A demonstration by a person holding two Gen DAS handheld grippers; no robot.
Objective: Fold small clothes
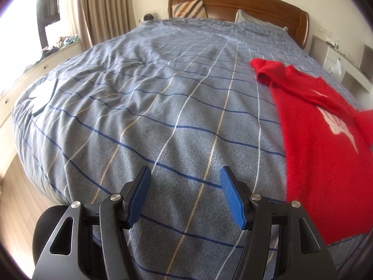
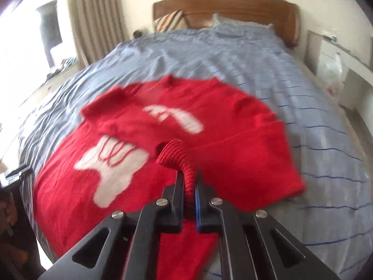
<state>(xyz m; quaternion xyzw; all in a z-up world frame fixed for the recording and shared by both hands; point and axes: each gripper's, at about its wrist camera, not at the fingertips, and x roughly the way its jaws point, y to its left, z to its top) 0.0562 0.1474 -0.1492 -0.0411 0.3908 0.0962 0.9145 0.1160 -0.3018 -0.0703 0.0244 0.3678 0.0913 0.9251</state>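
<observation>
Spreading across the lower middle of the right wrist view, red knitted sweater (image 2: 144, 154) with a white motif, lying on the bed (image 2: 233, 56), collar toward the headboard (image 2: 223, 7) at top, long axis running bottom to top of frame. Ribbed cuff (image 2: 173, 155) of one sleeve pinched between the pressed-together jaws of the right gripper (image 2: 189, 186), raised off the body of the garment at lower centre, sleeve trailing to the right. Likely next: carrying that cuff leftward over the chest to lay the sleeve in. Clearly the nearer tool here, this one already on the cloth. In the left wrist view, same sweater only at the right edge, well apart from the left gripper (image 1: 185, 182), jaws spread with nothing between, bare cover beneath. Blue-grey checked duvet cover (image 1: 163, 107), soft and rumpled. Striped cushion (image 1: 190, 9) at upper centre, beige curtains (image 1: 105, 7) upper left, white bedside shelf (image 1: 335, 60) at far right.
</observation>
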